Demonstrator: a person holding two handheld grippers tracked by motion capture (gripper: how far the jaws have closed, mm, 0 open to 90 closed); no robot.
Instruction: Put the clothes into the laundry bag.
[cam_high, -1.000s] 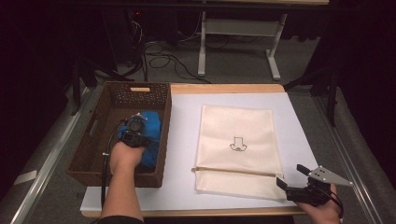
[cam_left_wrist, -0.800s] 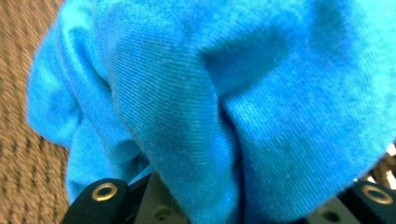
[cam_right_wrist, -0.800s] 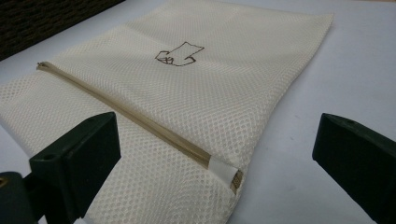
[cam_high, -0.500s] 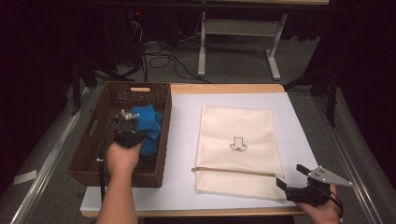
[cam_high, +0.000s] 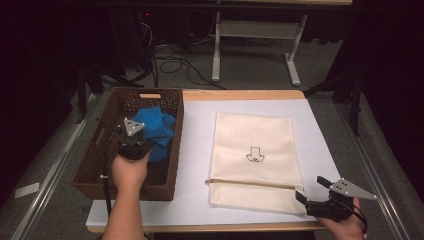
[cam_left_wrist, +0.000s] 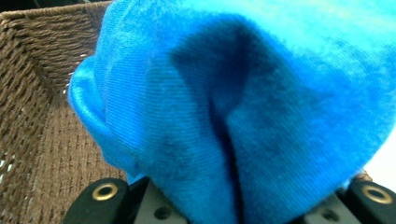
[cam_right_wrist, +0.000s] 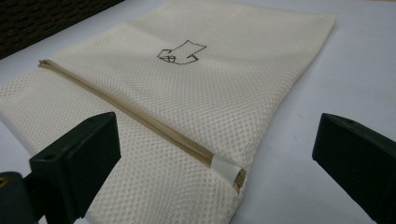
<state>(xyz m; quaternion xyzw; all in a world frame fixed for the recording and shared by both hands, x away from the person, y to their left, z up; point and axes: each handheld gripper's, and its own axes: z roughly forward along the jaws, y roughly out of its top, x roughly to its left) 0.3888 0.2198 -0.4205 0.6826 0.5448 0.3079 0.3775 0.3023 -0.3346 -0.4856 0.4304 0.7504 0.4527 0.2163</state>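
White sheeting covers the bench (cam_high: 200, 200). Over half a second the left hand-held gripper (cam_high: 134, 145) has lifted the blue cloth (cam_high: 152, 125) within the wicker basket (cam_high: 95, 165). Its own view shows cloth (cam_left_wrist: 243, 116) clamped. Ahead of the wide-open right hand-held gripper (cam_right_wrist: 215, 154) lies the zipped mesh laundry bag (cam_right_wrist: 187, 93), likely its destination.

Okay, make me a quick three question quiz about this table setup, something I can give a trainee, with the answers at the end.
1. True or false: the blue cloth lies flat on the white table cover.
2. Which item is the right hand-held gripper nearest? A) wicker basket B) mesh laundry bag C) the blue cloth
3. Fill in: the bag's zipper is ____.

Key
1. False: it is bunched inside the basket, in the jaws of the left hand-held gripper.
2. B: its open jaws sit at the bag's near right corner, by the zipper end.
3. Closed.
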